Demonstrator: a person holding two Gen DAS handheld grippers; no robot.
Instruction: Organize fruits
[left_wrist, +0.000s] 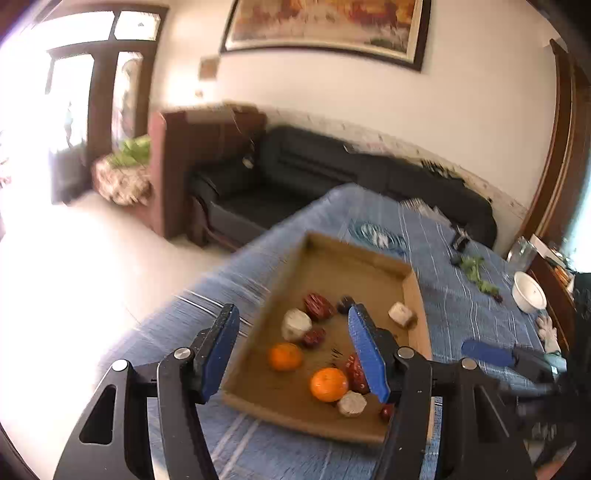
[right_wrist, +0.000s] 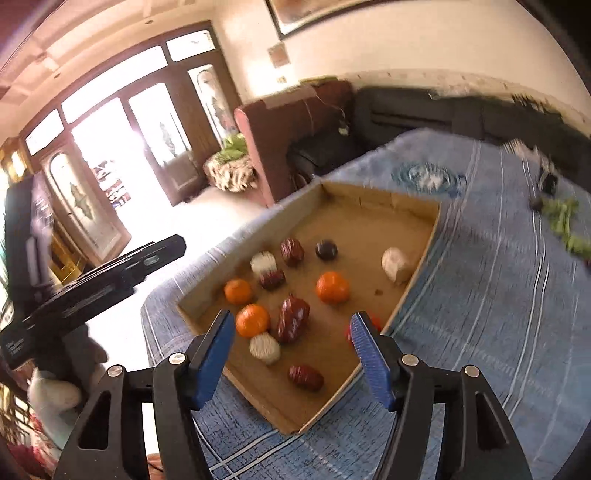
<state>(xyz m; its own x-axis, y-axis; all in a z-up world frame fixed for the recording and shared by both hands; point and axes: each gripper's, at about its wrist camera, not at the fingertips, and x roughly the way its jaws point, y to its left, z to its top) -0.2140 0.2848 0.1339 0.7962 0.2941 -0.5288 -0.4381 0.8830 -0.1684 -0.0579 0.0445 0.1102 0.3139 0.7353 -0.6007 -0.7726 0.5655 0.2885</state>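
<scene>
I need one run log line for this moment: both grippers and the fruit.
left gripper: open, empty | right gripper: open, empty | cardboard tray: on blue cloth | oranges, dates: loose in tray

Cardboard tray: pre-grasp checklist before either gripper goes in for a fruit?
1. Left gripper jaws open, empty: ok.
2. Right gripper jaws open, empty: ok.
3. Cardboard tray flat on the blue tablecloth: ok.
4. Oranges unobstructed from above: ok.
5. Near orange clear of neighbours: not ok, a red date and a white piece crowd it.
6. Sorting destination: cannot tell; only a white bowl shows.
</scene>
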